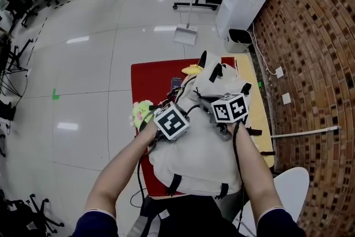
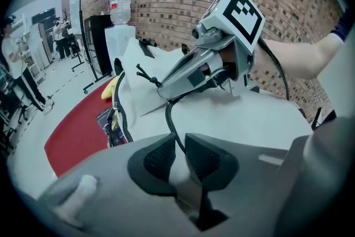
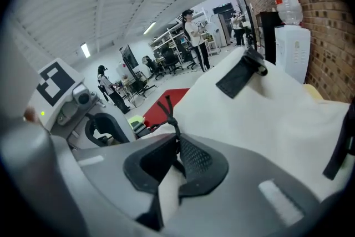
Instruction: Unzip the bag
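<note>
Nearest you, your left gripper (image 2: 178, 148) has its dark, mesh-textured pads slightly apart. A thin black cord (image 2: 169, 119) runs through the narrow gap, and the pads do not visibly press on it. Your right gripper (image 3: 176, 144) is clamped together on the black knotted pull cord (image 3: 166, 110) and a fold of pale cloth. Both rest on the bag (image 1: 194, 161), a soft cream fabric backpack slumped across the table's six o'clock end and trimmed with flat black webbing tabs (image 1: 175, 183). Under it spreads a smooth red cover (image 1: 150, 80). At the bag's nine o'clock lies a yellow-green lump (image 1: 141, 111), and at its twelve a curved yellow thing (image 1: 192, 69). Farther off, at one o'clock, a boxy white water dispenser (image 1: 241, 0) stands against the rough brick wall (image 1: 316, 64).
</note>
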